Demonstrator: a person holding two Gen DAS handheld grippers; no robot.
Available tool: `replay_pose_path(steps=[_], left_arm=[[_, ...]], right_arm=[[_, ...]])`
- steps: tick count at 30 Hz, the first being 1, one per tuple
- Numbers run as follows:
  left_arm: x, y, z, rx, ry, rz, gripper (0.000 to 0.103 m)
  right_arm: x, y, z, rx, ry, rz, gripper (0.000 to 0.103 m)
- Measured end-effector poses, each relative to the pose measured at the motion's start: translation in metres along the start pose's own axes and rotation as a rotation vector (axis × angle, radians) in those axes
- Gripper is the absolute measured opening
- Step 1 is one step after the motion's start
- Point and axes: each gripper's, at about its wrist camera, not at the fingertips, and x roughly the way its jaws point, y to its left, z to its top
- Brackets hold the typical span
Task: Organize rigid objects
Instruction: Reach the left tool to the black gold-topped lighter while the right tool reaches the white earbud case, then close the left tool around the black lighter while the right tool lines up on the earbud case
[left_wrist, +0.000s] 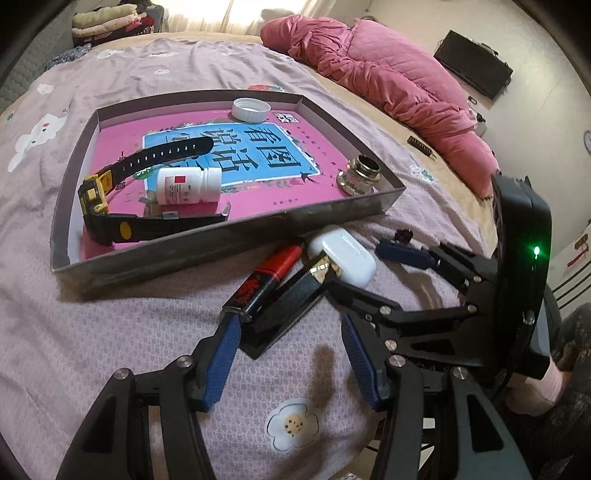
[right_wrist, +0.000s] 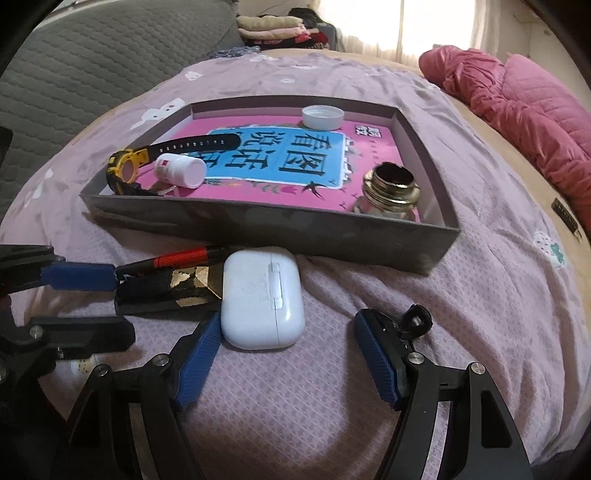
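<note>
Both hand-held grippers gape empty just short of the tray (right_wrist: 258, 236): left (left_wrist: 288, 354) bracketing the black box (left_wrist: 284, 306), right (right_wrist: 288, 354) the earbud case (right_wrist: 262, 299), seemingly ready to load both.

I see glossy white plastic case (right_wrist: 260, 299), shiny brass fitting (right_wrist: 391, 188), matt cardboard tray (right_wrist: 258, 229), ribbed blue pads (right_wrist: 195, 365), textured cloth bedspread (right_wrist: 480, 295).

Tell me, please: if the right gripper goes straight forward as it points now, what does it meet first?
Probably the white plastic earbud case, lying between the open fingers of the right gripper, nearer its left finger. Behind it stands the grey cardboard tray's near wall.
</note>
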Motion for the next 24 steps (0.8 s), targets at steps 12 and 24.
replay_pose_path(steps=[12, 24], left_arm=[[0.008, 0.021, 0.012, -0.094, -0.02, 0.002, 0.056], [0.012, 0.006, 0.005, -0.014, 0.027, 0.02, 0.056]], right_arm=[[0.002, 0.0, 0.001, 0.007, 0.008, 0.0, 0.074], [0.004, 0.001, 0.002, 0.006, 0.013, -0.001, 0.074]])
